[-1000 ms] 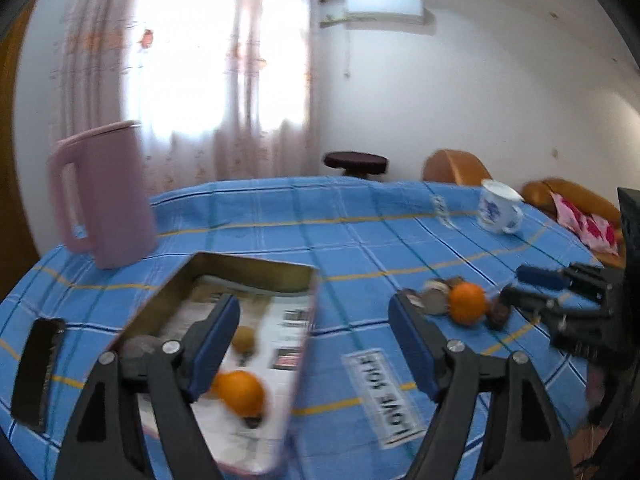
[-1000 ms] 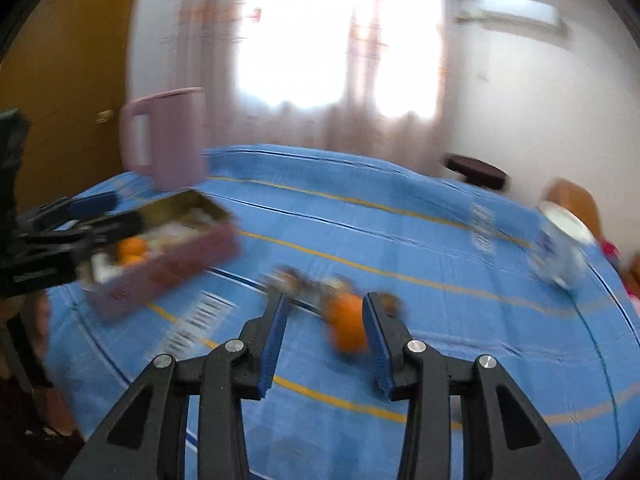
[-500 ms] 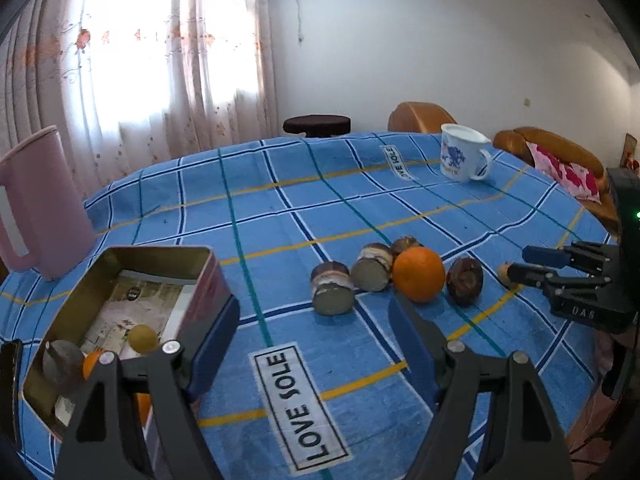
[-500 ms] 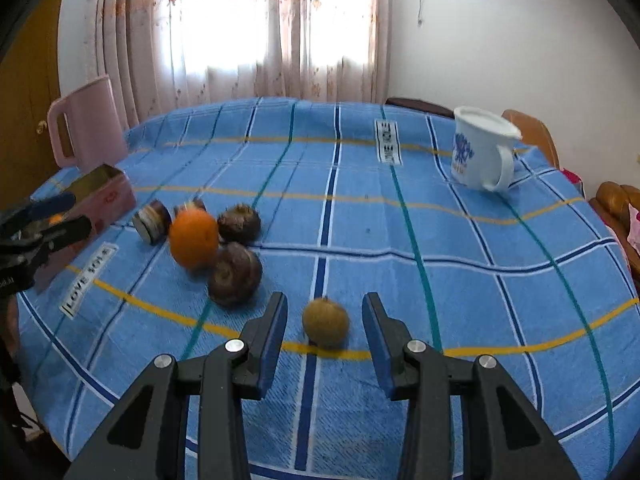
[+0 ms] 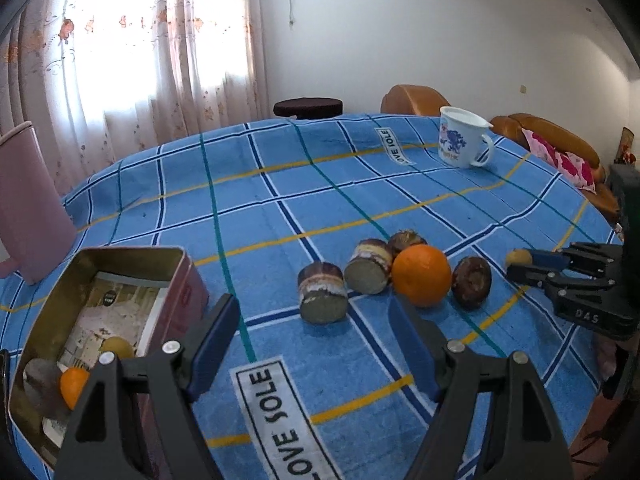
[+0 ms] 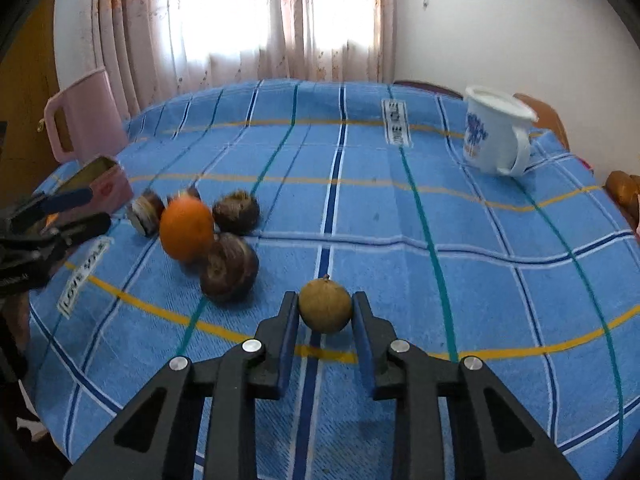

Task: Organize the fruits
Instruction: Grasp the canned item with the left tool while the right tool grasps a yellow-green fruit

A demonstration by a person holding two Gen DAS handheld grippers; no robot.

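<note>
Closing on a longan (image 6: 325,309), the right gripper (image 6: 325,312) pinches what its fingers merely straddled half a second earlier.
Left gripper (image 5: 316,344) hangs wide open, empty, beside the tin (image 5: 182,268); transfer comes next.

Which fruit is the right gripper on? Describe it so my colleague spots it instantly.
Start at the blue plaid tablecloth, then find the orange among dark brown fruits. Nearer the camera, between the right gripper fingers, sits the small round fruit: tan-olive, smooth, smaller than the orange, standing alone.
</note>
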